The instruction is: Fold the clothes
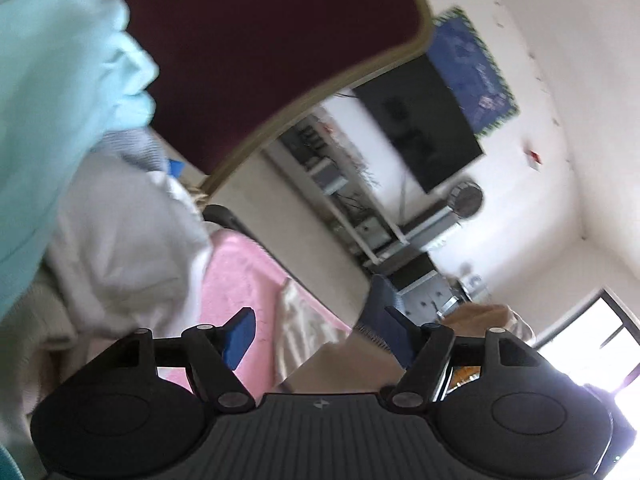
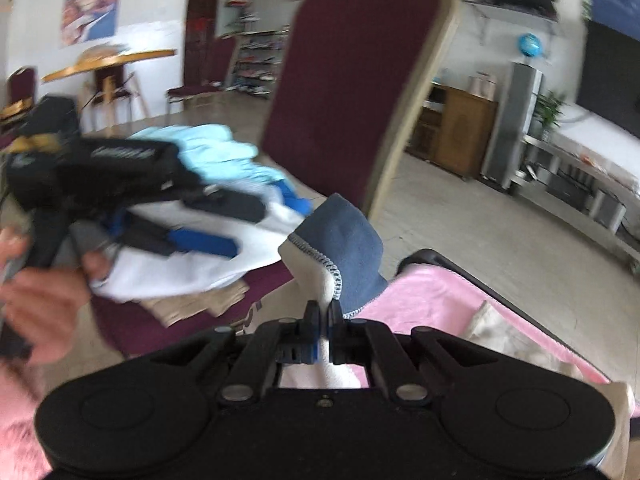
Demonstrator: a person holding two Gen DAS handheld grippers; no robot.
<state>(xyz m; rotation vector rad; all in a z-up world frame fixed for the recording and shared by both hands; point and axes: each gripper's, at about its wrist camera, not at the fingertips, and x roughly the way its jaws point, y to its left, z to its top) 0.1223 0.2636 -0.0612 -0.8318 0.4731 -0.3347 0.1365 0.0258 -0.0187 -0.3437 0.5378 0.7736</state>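
right gripper pinches a blue and cream cloth, left gripper is spread wide

closest in, the right gripper [image 2: 323,322] has its jaws pressed together on a corner of the blue and cream cloth [image 2: 340,240], which stands up from the jaws, with a pink blanket [image 2: 440,296] under and beside it. the left gripper [image 1: 320,334] has its jaws spread with nothing between them; the pink blanket and a bit of the blue cloth show past them. a hand [image 2: 44,300] holds the left gripper at the left of the right view, above a pile of clothes [image 2: 192,264], white on top, light blue behind, lying on a dark red chair seat [image 2: 132,328]. behind the pile stands the dark red chair back [image 2: 352,80]. farther off there is a dark screen [image 1: 424,120] on a white wall.
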